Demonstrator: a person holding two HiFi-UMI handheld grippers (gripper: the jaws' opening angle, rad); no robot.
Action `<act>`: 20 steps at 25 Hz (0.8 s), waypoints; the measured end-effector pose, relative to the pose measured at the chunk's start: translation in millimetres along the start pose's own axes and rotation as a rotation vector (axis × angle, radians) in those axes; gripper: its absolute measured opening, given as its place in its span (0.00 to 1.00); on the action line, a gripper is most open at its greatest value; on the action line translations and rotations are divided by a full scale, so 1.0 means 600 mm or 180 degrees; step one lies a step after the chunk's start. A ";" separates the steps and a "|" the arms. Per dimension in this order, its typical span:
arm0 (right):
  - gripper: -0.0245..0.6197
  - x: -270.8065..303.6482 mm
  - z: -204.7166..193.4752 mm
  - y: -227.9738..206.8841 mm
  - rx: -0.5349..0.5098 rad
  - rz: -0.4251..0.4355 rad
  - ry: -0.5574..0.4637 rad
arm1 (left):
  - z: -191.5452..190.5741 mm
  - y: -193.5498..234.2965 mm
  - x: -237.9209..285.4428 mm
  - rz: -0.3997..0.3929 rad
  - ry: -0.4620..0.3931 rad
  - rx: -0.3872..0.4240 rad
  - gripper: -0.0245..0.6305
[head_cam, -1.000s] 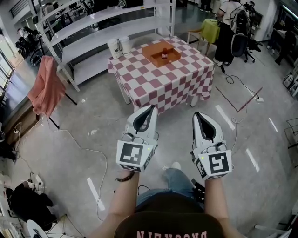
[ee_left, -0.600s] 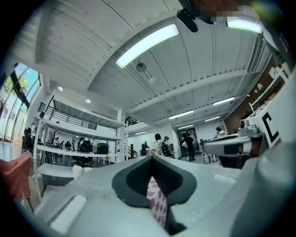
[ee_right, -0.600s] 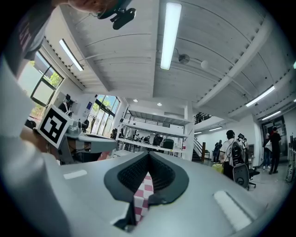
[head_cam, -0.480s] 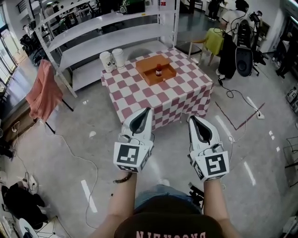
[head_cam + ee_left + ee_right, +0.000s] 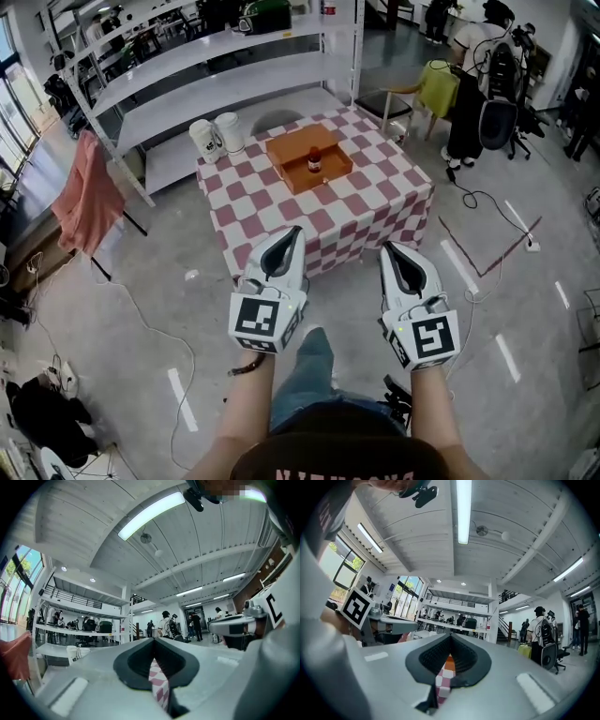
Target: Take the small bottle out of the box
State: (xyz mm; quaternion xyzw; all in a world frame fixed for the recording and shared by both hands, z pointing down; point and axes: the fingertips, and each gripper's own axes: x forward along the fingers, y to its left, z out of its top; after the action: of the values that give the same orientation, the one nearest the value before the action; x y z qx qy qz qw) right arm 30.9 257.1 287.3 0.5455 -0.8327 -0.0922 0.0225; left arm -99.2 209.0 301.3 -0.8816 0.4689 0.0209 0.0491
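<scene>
A small bottle [image 5: 314, 162] with a red cap stands inside an orange box [image 5: 289, 149] on a red-and-white checkered table [image 5: 281, 202] in the head view. My left gripper [image 5: 292, 232] and right gripper [image 5: 387, 247] are held side by side in front of the table's near edge, well short of the box. Both have their jaws shut with nothing between them. In the left gripper view the left gripper [image 5: 153, 641] shows only a sliver of checkered cloth through its jaws. In the right gripper view, the jaws of the right gripper [image 5: 450, 638] frame a strip of cloth and orange box.
Two white cups [image 5: 216, 135] stand at the table's far left corner. A white shelf rack [image 5: 197, 66] stands behind the table. A pink cloth [image 5: 86, 195] hangs at the left, cables lie on the floor, and chairs with people stand at the back right [image 5: 469, 84].
The table has come closer and lower in the head view as the person walks toward it. Both grippers stay shut and side by side.
</scene>
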 end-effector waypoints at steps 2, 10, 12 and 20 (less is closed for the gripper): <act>0.04 0.021 -0.015 -0.018 0.0002 -0.0015 0.0017 | -0.014 0.009 0.029 -0.0012 0.0018 0.0002 0.04; 0.04 0.147 -0.049 -0.109 0.0058 -0.0101 0.0059 | -0.046 0.083 0.172 -0.0014 0.0056 -0.0130 0.04; 0.04 0.185 -0.054 -0.133 0.0057 -0.0117 0.0069 | -0.058 0.104 0.215 -0.0034 0.0094 -0.0213 0.04; 0.04 0.350 -0.093 -0.232 0.0081 -0.0224 0.0162 | -0.102 0.187 0.393 -0.0149 0.0272 -0.0232 0.22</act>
State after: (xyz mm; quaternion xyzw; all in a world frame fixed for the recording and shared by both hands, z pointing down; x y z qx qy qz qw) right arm 79.5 4.7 303.8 0.5768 -0.8133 -0.0685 0.0336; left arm -60.8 -54.5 334.8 -0.8936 0.4488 -0.0009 -0.0027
